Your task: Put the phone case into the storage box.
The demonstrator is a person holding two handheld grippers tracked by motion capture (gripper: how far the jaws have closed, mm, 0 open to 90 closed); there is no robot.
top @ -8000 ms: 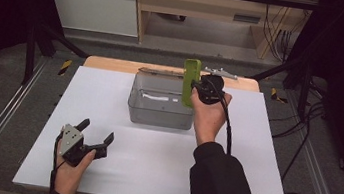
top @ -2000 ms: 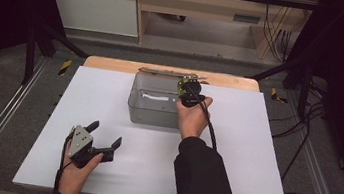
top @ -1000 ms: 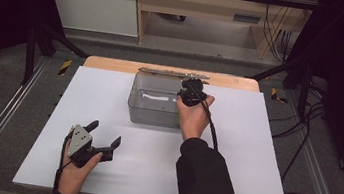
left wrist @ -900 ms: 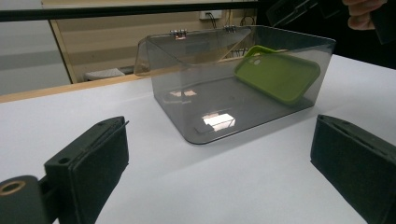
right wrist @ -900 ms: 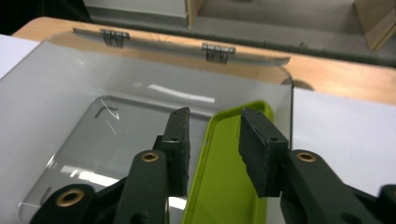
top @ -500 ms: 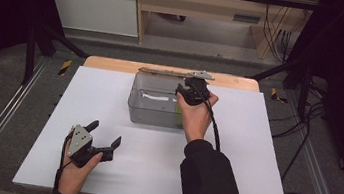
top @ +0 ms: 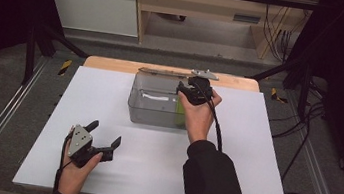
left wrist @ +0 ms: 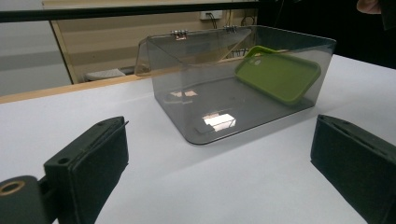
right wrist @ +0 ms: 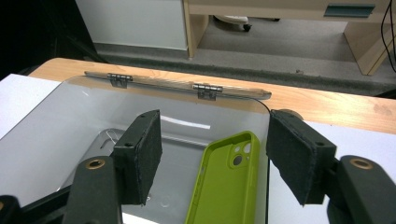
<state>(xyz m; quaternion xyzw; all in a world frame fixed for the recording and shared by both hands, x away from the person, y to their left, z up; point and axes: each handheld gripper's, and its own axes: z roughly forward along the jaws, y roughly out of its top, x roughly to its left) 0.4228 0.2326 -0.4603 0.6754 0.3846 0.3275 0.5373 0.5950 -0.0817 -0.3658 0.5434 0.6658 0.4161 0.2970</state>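
Note:
A clear plastic box [top: 156, 106] stands mid-table with its lid folded back on hinges [right wrist: 206, 89]. Inside it a green phone case [top: 179, 112] leans against the right wall, camera hole up [right wrist: 224, 186], also seen through the box's side [left wrist: 280, 74]. My right gripper [top: 189, 86] hovers over the box's right end. Its jaws have just been opening and now stand open above the case, with the pads [right wrist: 145, 154] clear of it. My left gripper [top: 103, 141] rests near the table's front left, open and empty [left wrist: 219, 144], facing the box [left wrist: 233, 93].
White sheet [top: 263, 154] covers the table, with a wooden edge [top: 109, 63] at the back behind the lid. The right gripper's cable [top: 217, 128] trails along the forearm. Black frame rails and floor cables surround the table.
The green case, held upright above the box earlier by the right gripper, now sits inside it. The right hand has barely moved over the last second, and the left gripper has stayed put.

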